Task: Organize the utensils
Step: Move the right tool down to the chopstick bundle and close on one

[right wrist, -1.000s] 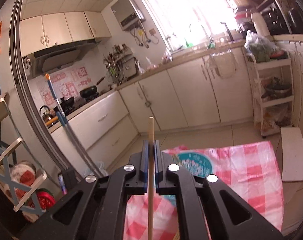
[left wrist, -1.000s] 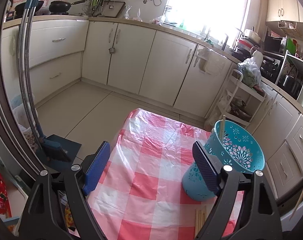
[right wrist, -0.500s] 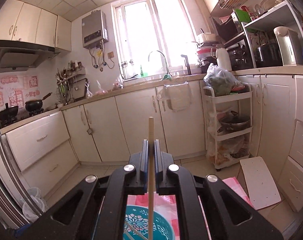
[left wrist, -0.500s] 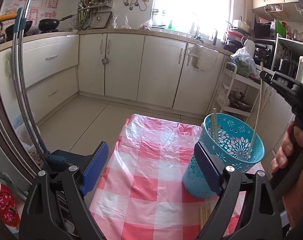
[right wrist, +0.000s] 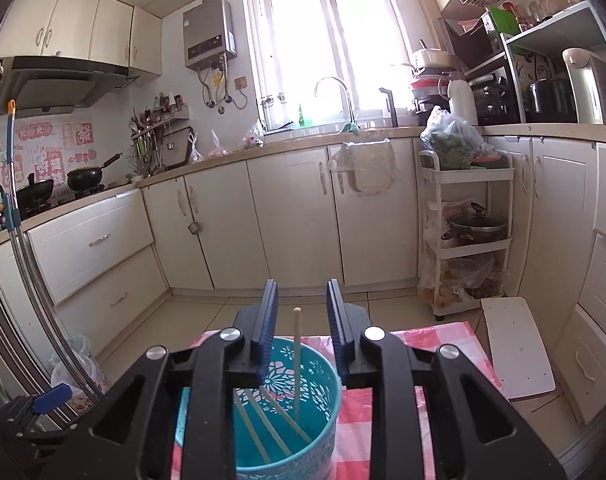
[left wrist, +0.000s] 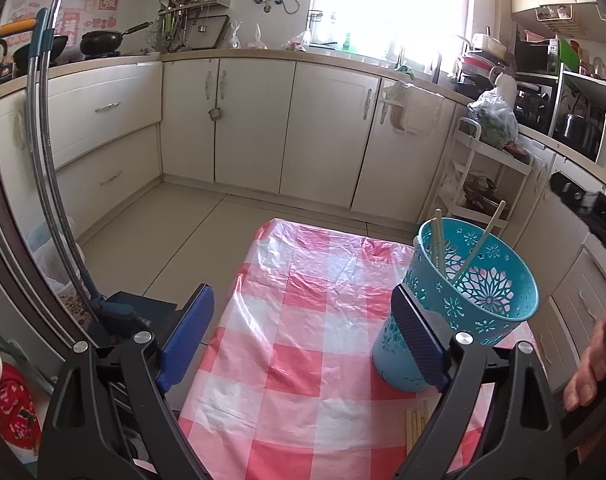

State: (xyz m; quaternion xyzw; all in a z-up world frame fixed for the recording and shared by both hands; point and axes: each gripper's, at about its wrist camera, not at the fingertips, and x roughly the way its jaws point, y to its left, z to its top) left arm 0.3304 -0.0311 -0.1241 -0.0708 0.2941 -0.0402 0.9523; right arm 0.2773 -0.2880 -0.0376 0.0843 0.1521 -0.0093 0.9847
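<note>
The right gripper point(right wrist: 299, 336) is parted over the teal utensil basket point(left wrist: 515, 280), its jaws just opened, and the chopstick point(right wrist: 297, 364) between them is no longer pinched. The left gripper point(left wrist: 303, 340) is spread wide and empty. The light perforated plastic basket could be tipped if bumped. More thin wooden chopsticks point(left wrist: 415, 426) are left on the glossy checked tablecloth point(left wrist: 303, 312).

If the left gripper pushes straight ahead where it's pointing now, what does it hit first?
Probably the checked tablecloth: the left gripper aims down at bare cloth, and the blue basket sits off to its right. Depth is hard to judge.
</note>
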